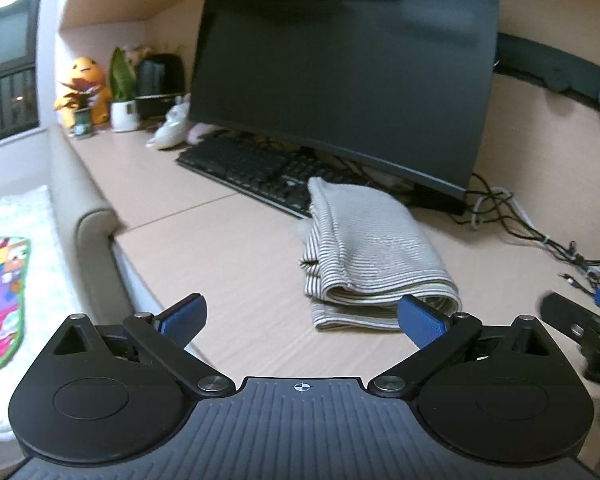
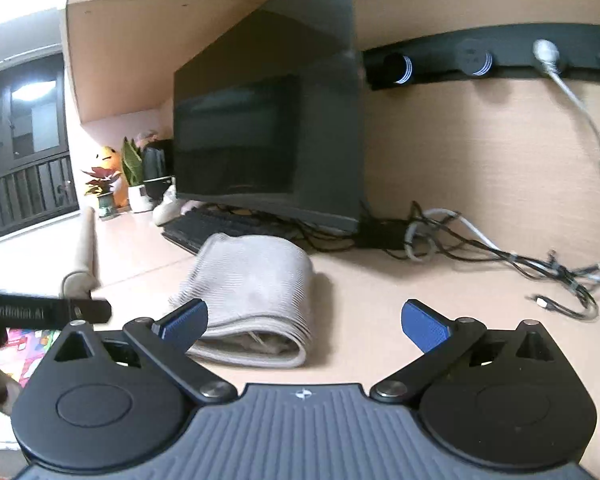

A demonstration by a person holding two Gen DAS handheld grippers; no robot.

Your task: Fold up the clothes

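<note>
A pale wooden surface runs beneath a large dark monitor, which stands at the back and fills much of both wrist views. In front of the monitor lies a black keyboard, its near right end touching or just behind the far edge of a folded striped cloth. The cloth, grey with fine dark lines, rests flat on the surface in a thick stack of layers, its rolled fold facing the cameras. The left gripper hangs above the surface just short of the cloth, blue fingers spread wide and holding nothing. The right gripper hovers over the cloth's near right corner, its blue fingers likewise spread wide and empty. A tangle of dark cables trails along the surface to the right of the monitor. At the far left corner sit an orange plush toy and a white potted plant.
</note>
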